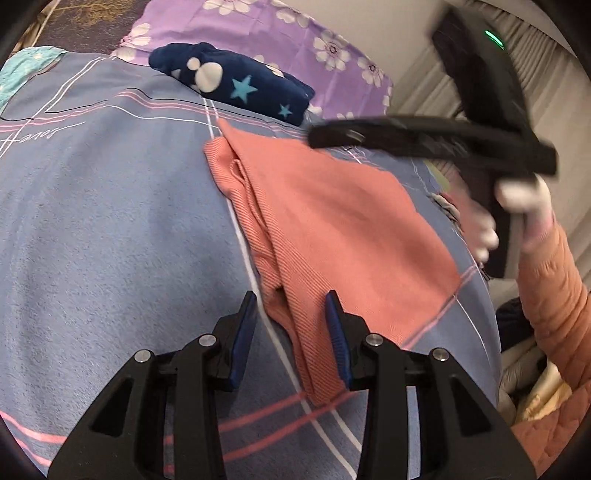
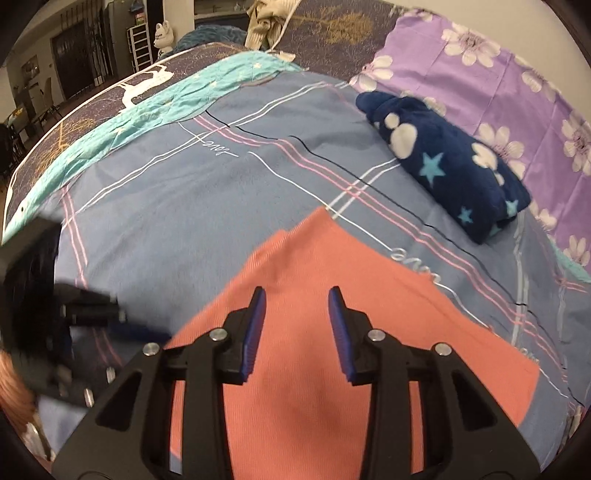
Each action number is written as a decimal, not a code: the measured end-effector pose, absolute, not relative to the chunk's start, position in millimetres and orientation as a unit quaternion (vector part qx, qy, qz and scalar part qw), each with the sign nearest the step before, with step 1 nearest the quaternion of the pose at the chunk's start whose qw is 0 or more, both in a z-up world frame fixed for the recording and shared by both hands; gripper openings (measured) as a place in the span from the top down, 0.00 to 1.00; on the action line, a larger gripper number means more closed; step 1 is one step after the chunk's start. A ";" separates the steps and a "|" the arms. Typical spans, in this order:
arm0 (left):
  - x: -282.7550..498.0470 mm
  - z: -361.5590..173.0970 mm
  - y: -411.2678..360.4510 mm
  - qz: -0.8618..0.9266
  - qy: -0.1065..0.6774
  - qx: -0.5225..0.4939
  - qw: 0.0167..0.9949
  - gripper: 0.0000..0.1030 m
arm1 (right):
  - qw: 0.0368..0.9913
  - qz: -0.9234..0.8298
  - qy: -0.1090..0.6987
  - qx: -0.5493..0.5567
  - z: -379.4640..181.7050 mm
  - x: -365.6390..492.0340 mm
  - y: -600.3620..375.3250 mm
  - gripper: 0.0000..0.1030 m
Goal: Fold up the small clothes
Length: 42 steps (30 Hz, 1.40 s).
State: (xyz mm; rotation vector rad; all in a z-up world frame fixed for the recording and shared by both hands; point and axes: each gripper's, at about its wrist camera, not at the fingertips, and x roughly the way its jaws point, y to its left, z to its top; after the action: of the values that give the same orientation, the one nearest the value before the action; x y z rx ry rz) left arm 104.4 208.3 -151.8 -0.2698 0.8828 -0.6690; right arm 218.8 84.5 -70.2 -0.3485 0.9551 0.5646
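Left wrist view: left gripper (image 1: 291,299) partly open, nothing held, pads apart over the near bunched edge of the salmon-pink garment (image 1: 332,236). Garment lying on the blue plaid bedsheet (image 1: 110,221), already folded roughly in half, loose ribbed folds down its left side, flat panel to the right. Navy star-print fleece (image 1: 236,86) folded and parked near the purple floral pillow (image 1: 295,33), well apart from the pink piece. Right gripper (image 1: 332,134) blurred above the garment's far edge, gloved hand (image 1: 517,206) on its handle.

Risks here: bunched left edge likely to give a pinch on one layer only, so the fold opens up on lift. Pinching too deep could also catch the bedsheet.

Right wrist view: right gripper (image 2: 297,295) partly open, empty, hovering over the flat middle of the garment (image 2: 369,295). Left gripper (image 2: 122,321) a dark smear at the left edge.

Risks here: no edge or corner between the pads, so closing now would only tent the fabric and wrinkle the fold. Uneven lift between the two hands likely to skew the next crease.
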 end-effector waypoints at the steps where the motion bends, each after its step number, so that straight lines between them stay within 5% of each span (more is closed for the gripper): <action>1: 102.1 -152.2 208.9 -0.321 0.418 -0.131 0.840 0.63 | 0.833 0.265 0.458 -0.161 -73.2 225.8 90.2 0.65; 28: 114.9 -165.9 233.8 -0.325 0.420 -0.248 0.810 0.63 | 0.793 0.223 0.518 -0.231 -131.8 281.0 161.4 0.61; 29: 118.4 -165.3 230.6 -0.324 0.421 -0.244 0.812 0.63 | 0.792 0.224 0.516 -0.238 -133.6 280.7 163.3 0.66; 30: 119.4 -164.9 226.4 -0.322 0.423 -0.232 0.815 0.73 | 0.795 0.222 0.509 -0.246 -133.2 279.8 165.2 0.90; 31: 118.7 -165.8 223.0 -0.329 0.426 -0.228 0.811 0.92 | 0.798 0.220 0.502 -0.251 -131.8 279.3 166.4 0.96; 42: 106.0 -165.8 234.2 -0.354 0.403 -0.244 0.808 0.94 | 0.819 0.242 0.494 -0.162 -129.0 297.3 151.2 0.97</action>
State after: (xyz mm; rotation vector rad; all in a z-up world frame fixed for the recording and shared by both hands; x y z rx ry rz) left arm 106.0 234.2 -165.8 -0.5216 0.8612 -0.7582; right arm 297.3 151.2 -129.0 -0.3456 1.0521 0.5163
